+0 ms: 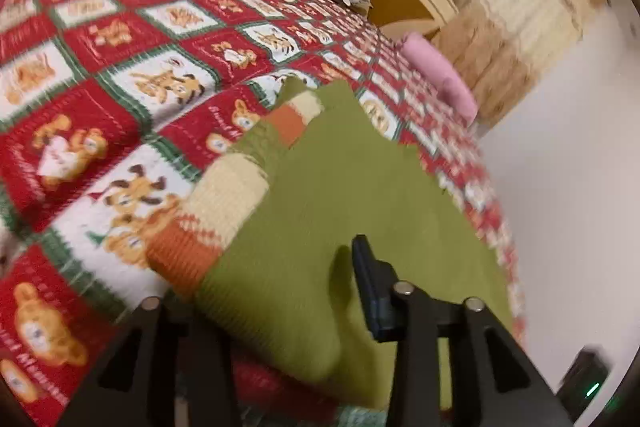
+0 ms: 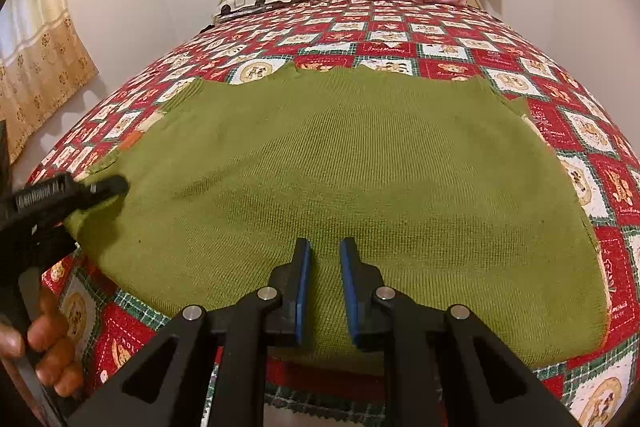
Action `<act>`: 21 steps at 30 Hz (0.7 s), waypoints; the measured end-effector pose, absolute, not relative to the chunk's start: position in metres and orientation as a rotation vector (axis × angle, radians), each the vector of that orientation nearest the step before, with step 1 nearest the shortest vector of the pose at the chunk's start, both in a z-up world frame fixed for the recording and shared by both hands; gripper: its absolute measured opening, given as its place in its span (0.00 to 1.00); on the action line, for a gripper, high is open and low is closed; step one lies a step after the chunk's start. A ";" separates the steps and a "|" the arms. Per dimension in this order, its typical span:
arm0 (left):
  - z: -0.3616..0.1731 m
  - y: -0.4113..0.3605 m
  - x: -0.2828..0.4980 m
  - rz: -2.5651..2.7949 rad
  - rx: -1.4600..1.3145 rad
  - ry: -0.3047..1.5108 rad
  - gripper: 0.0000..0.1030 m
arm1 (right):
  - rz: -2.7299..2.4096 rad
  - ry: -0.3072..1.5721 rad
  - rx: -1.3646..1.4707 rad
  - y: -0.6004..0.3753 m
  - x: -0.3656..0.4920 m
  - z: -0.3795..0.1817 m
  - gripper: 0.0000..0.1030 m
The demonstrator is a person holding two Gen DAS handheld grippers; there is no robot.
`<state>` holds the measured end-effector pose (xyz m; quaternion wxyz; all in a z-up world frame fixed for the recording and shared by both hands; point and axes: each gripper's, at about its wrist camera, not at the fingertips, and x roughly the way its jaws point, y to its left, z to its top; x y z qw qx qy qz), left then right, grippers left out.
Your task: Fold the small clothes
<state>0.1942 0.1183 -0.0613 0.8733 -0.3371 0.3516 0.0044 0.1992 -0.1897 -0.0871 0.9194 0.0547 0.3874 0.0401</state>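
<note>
From the left wrist, the left hand-held gripper (image 1: 320, 291) pinched the near edge of the green sweater (image 1: 340, 187) on the bedspread (image 1: 120, 67). From the right wrist, the right hand-held gripper (image 2: 325, 267) hovered slightly parted, empty, above the sweater's near hem.

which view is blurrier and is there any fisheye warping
Left wrist view: motion blur smears the curtain and pink pillow. Right wrist view: sharp, green sweater knit visible; fisheye bulges the bedspread into a dome.
</note>
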 end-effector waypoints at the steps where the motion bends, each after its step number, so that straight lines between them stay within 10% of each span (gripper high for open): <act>1: -0.061 0.120 0.198 0.004 -0.724 0.730 0.41 | 0.082 0.796 0.112 -0.190 0.199 -0.087 0.16; 10: -0.053 0.107 0.194 0.014 -0.627 0.690 0.17 | 0.111 0.762 0.103 -0.174 0.201 -0.070 0.15; 13: -0.055 0.115 0.188 0.022 -0.675 0.684 0.29 | 0.114 0.723 0.107 -0.158 0.218 -0.055 0.15; 17: -0.060 0.126 0.188 -0.031 -0.768 0.671 0.70 | 0.173 0.772 0.134 -0.135 0.244 -0.069 0.15; 21: -0.063 0.128 0.196 -0.004 -0.790 0.679 0.69 | 0.167 0.777 0.068 -0.120 0.242 -0.082 0.16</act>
